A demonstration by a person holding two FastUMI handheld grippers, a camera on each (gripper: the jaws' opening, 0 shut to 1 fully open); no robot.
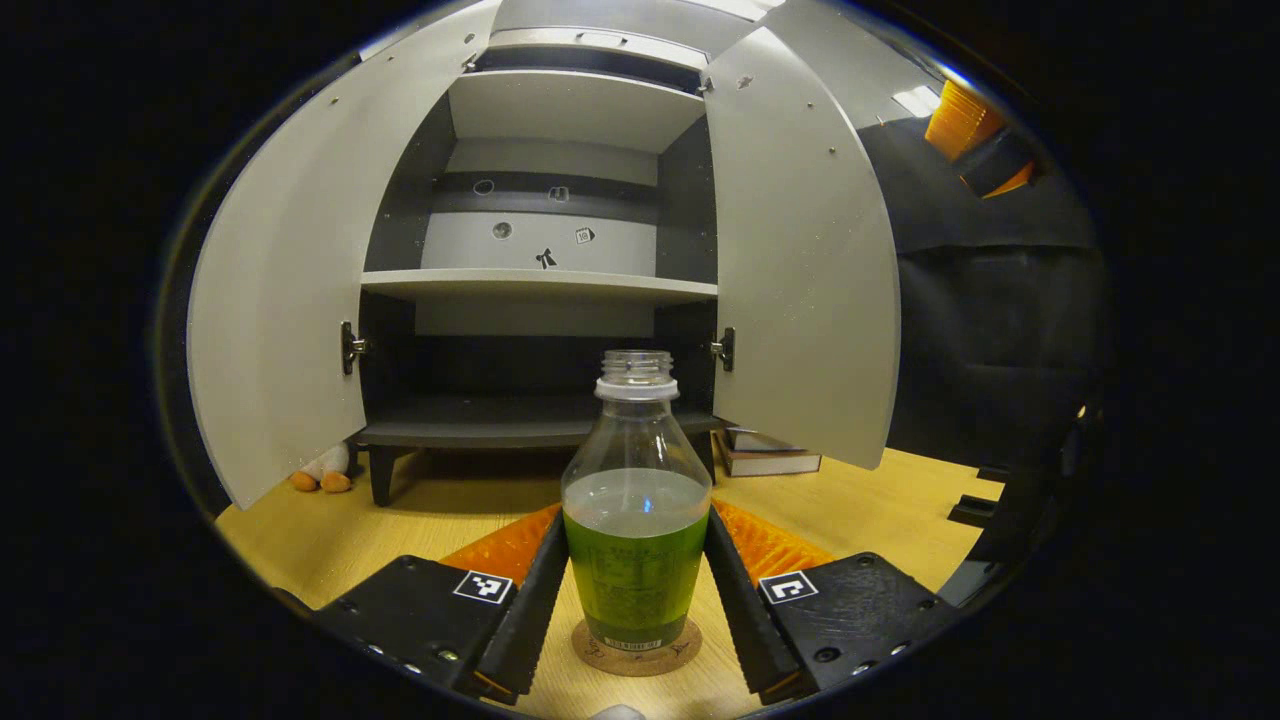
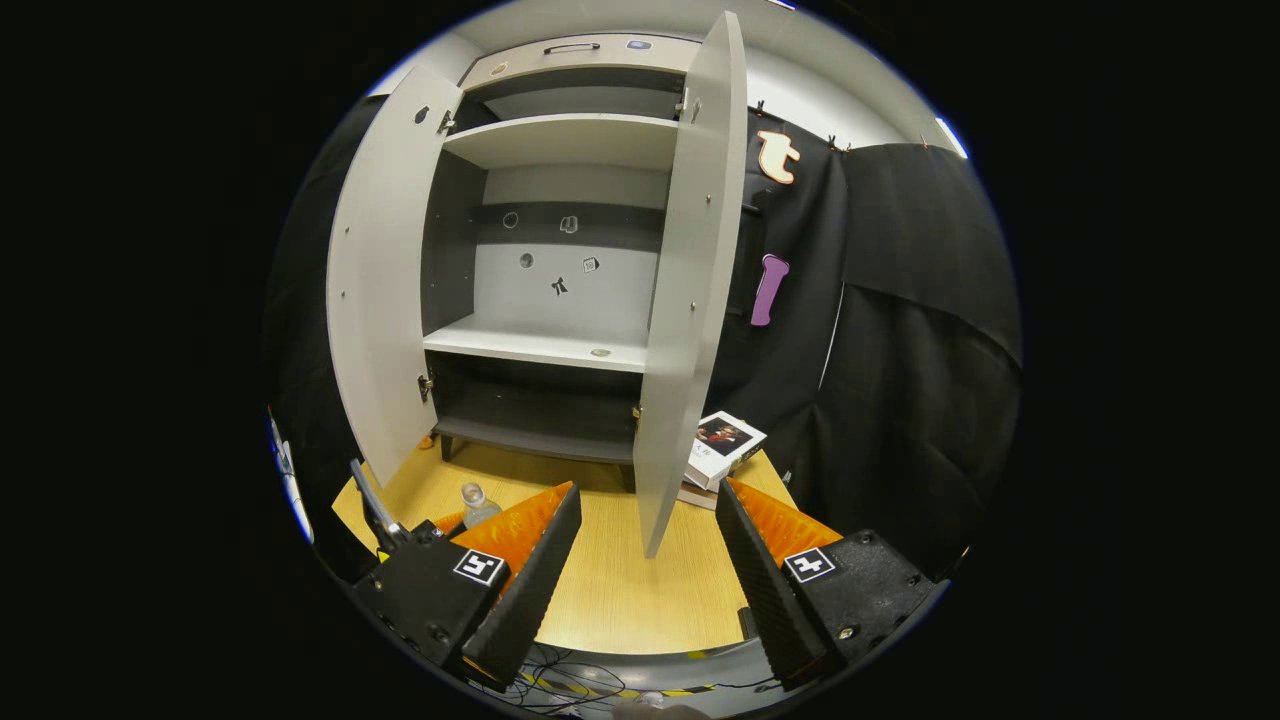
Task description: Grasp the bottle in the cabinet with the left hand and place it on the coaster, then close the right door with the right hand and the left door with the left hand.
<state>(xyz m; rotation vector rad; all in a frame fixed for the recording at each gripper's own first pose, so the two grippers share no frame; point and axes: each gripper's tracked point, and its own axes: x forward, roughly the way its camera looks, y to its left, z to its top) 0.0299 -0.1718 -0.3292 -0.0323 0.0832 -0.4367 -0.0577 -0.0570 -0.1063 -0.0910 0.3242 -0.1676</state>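
A: Left gripper view first. Where's the bottle?

B: Bottle stands upright on the coaster, on the desk in front of the cabinet. No cap, green liquid about halfway up.

A: Left gripper?

B: Fingers sit on either side of the bottle, touching or very nearly. Can't tell if they press on it or are just clear.

A: Doors?

B: Left door and right door both swung wide. Lower shelf bare. Books on the desk behind the right door, a small toy by the cabinet leg.

A: Right gripper view.

B: Right gripper is wide open, holding nothing. Right door seen edge-on just ahead between the fingers, not touching them. Left door open. Bottle low left on the desk, partly behind the finger. Books right of the door.
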